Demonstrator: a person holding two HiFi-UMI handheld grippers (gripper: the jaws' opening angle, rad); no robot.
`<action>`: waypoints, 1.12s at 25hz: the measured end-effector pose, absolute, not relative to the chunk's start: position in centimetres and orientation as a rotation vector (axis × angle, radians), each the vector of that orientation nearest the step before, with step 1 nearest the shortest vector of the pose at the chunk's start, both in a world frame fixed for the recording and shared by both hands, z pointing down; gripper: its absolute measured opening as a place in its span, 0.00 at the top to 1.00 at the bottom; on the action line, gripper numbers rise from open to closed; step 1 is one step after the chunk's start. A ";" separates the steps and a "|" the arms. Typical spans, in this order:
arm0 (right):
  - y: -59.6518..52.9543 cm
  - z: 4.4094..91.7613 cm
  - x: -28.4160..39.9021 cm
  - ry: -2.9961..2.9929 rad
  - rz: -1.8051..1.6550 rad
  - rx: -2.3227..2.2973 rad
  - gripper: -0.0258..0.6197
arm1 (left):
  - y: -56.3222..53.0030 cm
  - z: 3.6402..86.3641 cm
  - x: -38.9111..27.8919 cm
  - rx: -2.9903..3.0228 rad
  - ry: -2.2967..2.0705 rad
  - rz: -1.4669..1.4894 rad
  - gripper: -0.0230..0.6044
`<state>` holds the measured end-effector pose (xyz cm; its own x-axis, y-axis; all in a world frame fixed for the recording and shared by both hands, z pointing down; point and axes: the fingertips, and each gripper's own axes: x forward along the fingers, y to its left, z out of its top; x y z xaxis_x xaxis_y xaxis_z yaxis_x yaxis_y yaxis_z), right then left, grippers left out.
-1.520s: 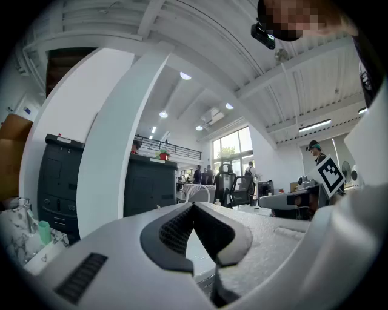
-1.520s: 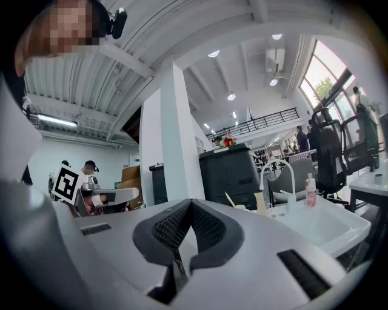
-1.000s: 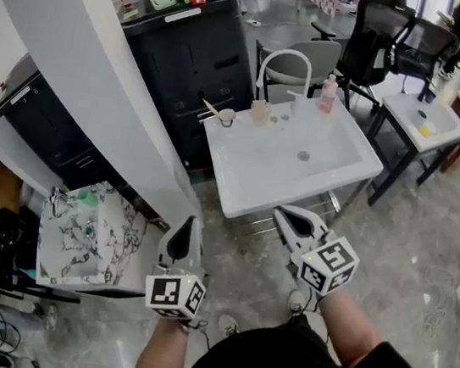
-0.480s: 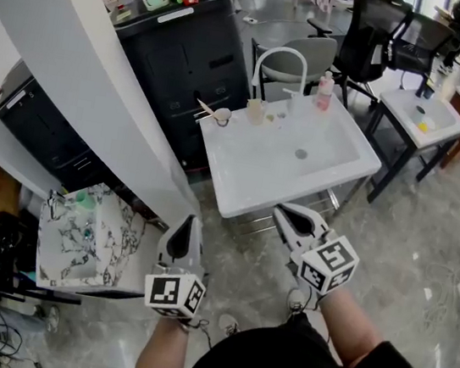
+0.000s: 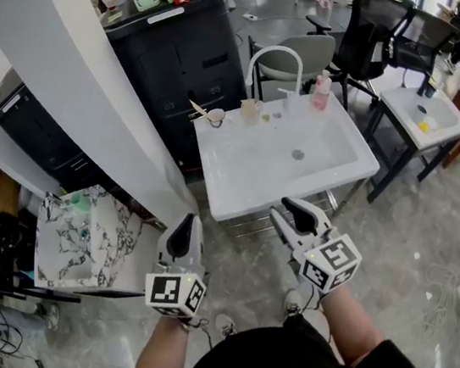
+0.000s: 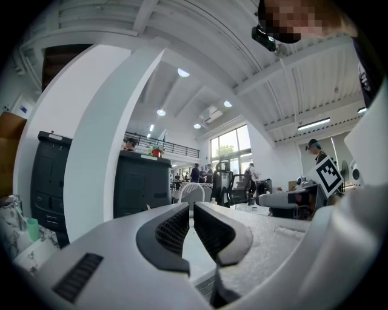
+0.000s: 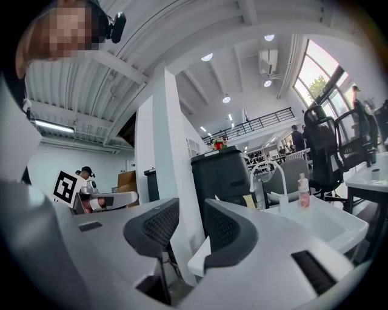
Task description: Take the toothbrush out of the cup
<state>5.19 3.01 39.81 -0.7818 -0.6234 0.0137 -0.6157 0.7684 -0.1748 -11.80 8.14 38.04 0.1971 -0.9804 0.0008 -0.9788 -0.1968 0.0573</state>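
Note:
A white cup [image 5: 217, 116] with a toothbrush [image 5: 198, 107] slanting out to its left stands at the far left corner of the white sink [image 5: 249, 169]. Both grippers hang level in front of the sink, well short of the cup. My left gripper [image 5: 190, 221] is shut and empty; its pads meet in the left gripper view [image 6: 193, 211]. My right gripper [image 5: 289, 213] is near the sink's front edge, its jaws opening with nothing between them, and a gap shows between the pads [image 7: 185, 213]. From the right gripper view the cup is too small to make out.
A beige cup [image 5: 249, 110], an arched white faucet [image 5: 275, 55] and a pink bottle [image 5: 321, 90] line the sink's back edge. A dark cabinet [image 5: 177, 51] stands behind it, a white pillar [image 5: 76, 70] to its left, office chairs [image 5: 380, 38] and a small table [image 5: 428, 118] to its right.
Both grippers have come a little closer to the sink. The right jaws, closed before, now stand apart. The left jaws stay closed.

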 end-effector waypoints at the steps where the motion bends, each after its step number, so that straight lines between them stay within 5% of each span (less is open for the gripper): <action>1: 2.6 39.8 5.5 2.912 -0.261 -1.012 0.76 | 7.8 38.1 -11.4 2.396 -1.964 -0.052 0.95; 15: -3.6 39.3 11.3 2.946 -0.216 -0.896 0.63 | 2.3 37.7 -4.7 2.375 -2.042 -0.038 0.67; 28: -8.2 39.3 16.9 2.950 -0.249 -0.788 0.58 | -0.8 37.1 1.5 2.308 -2.134 0.011 0.61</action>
